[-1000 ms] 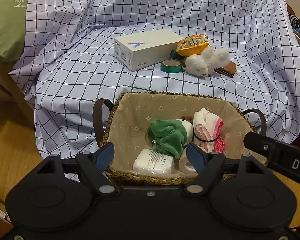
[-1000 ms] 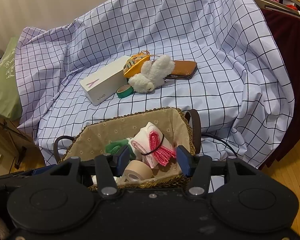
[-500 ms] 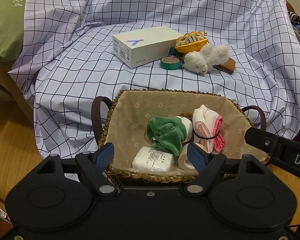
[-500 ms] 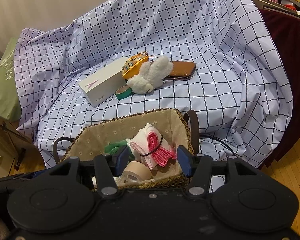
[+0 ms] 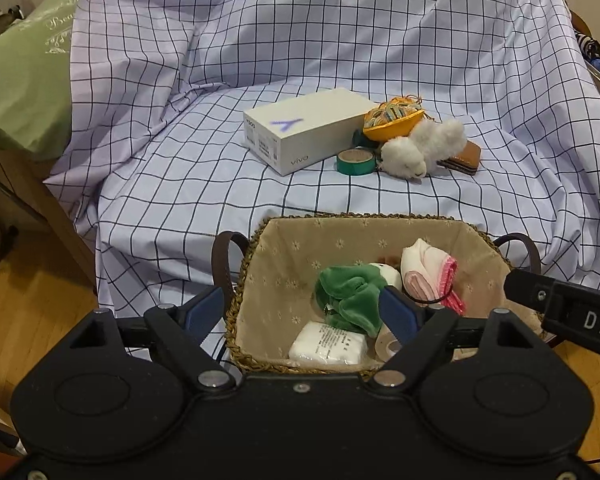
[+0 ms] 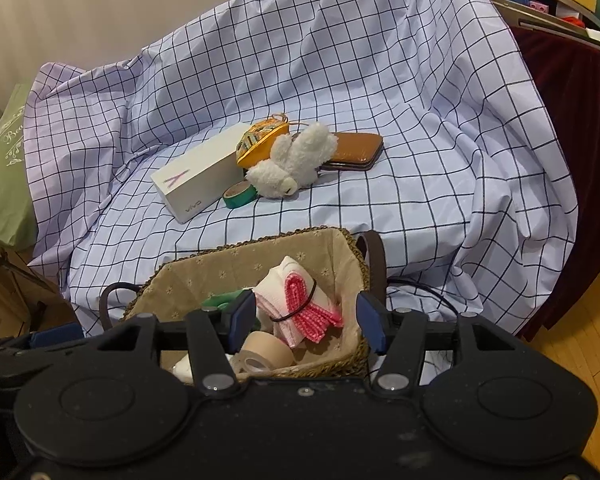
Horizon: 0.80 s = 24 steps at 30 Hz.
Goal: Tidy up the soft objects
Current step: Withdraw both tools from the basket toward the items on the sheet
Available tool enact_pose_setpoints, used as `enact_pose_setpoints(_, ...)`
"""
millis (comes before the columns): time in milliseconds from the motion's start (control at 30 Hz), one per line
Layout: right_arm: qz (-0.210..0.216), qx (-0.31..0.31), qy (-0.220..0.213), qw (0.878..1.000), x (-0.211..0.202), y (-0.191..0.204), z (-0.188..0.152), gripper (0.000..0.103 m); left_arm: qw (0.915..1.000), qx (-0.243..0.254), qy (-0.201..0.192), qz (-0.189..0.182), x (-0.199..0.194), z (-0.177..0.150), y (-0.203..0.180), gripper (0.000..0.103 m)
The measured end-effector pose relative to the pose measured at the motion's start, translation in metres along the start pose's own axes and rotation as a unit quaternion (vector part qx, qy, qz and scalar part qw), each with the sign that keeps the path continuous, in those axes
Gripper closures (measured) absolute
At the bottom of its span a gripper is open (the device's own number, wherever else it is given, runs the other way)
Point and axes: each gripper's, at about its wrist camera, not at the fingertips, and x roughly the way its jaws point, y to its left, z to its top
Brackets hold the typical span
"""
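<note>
A woven basket point(image 5: 380, 224) point(image 6: 352, 248) with beige lining stands at the front of the checked sheet. It holds a green cloth point(image 5: 350, 294), a white tissue pack point(image 5: 330, 346), a pink and white folded cloth point(image 5: 430, 276) point(image 6: 300, 300) and a beige tape roll point(image 6: 266, 354). A white plush toy point(image 5: 420, 148) point(image 6: 292, 164) and an orange pouch point(image 5: 394, 118) point(image 6: 262, 140) lie farther back on the sheet. My left gripper point(image 5: 302, 314) is open and empty above the basket's near left part. My right gripper point(image 6: 306, 322) is open and empty above its near right part.
A white phone box point(image 5: 304, 128) point(image 6: 200, 172), a green tape roll point(image 5: 355, 161) point(image 6: 239, 195) and a brown wallet point(image 5: 462, 156) point(image 6: 354, 150) lie by the plush toy. A green pillow point(image 5: 20, 80) is at the left. A cluttered shelf point(image 6: 548, 4) over dark red cloth stands at the right.
Both grippers have drawn back and a little up from the basket, which sits lower and smaller in both views. The left gripper has also shifted left. Both stay open and empty.
</note>
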Motion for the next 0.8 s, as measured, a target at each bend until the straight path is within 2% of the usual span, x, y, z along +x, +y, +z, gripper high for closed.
enact_pose_setpoints(267, -0.01, -0.004, -0.012, 1.0, 0.005, -0.001, 0.007, 0.04, 0.9999, 0.011, -0.002, 0.001, 0.003, 0.006, -0.002, 0.021)
enact_pose_setpoints(400, -0.013, -0.001, -0.012, 1.0, 0.014, -0.004, 0.018, 0.038, 0.9999, 0.015, 0.005, -0.003, 0.009, 0.011, -0.004, 0.016)
enact_pose_setpoints(667, -0.03, -0.004, -0.029, 0.999, 0.032, -0.003, 0.052, 0.018, 0.9995, 0.027, 0.014, -0.012, 0.023, 0.028, -0.005, 0.016)
enact_pose_setpoints(800, -0.019, -0.007, -0.02, 1.0, 0.049, -0.002, 0.072, 0.012, 0.9993, 0.031, 0.015, -0.012, 0.034, 0.041, -0.002, 0.015)
